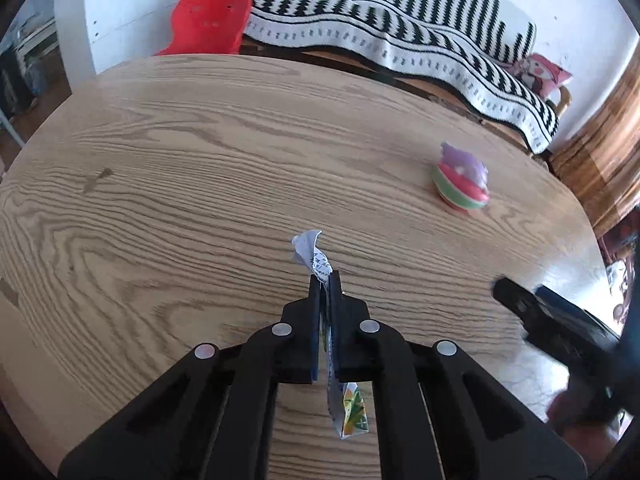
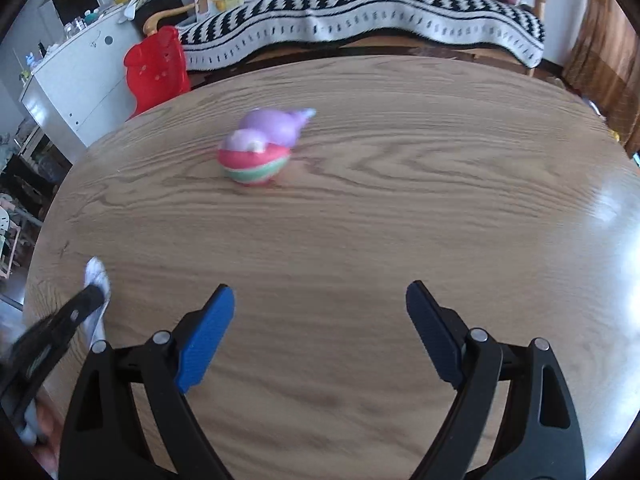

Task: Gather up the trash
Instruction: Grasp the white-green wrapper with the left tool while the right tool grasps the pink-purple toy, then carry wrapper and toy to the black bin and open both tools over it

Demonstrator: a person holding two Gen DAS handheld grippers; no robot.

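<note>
Rounded wooden table [image 1: 168, 168], pale oak grain, glossy at the right edge. On it, 1 pink, green and purple toy [image 1: 462, 178] near the far right side, resting alone. Dark scuff [image 1: 94, 182] towards the left.

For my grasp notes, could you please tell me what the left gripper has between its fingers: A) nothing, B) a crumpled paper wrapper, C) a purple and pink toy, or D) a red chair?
B: the left gripper is shut on the crumpled paper wrapper, whose ends stick out above and below the fingers.
</note>
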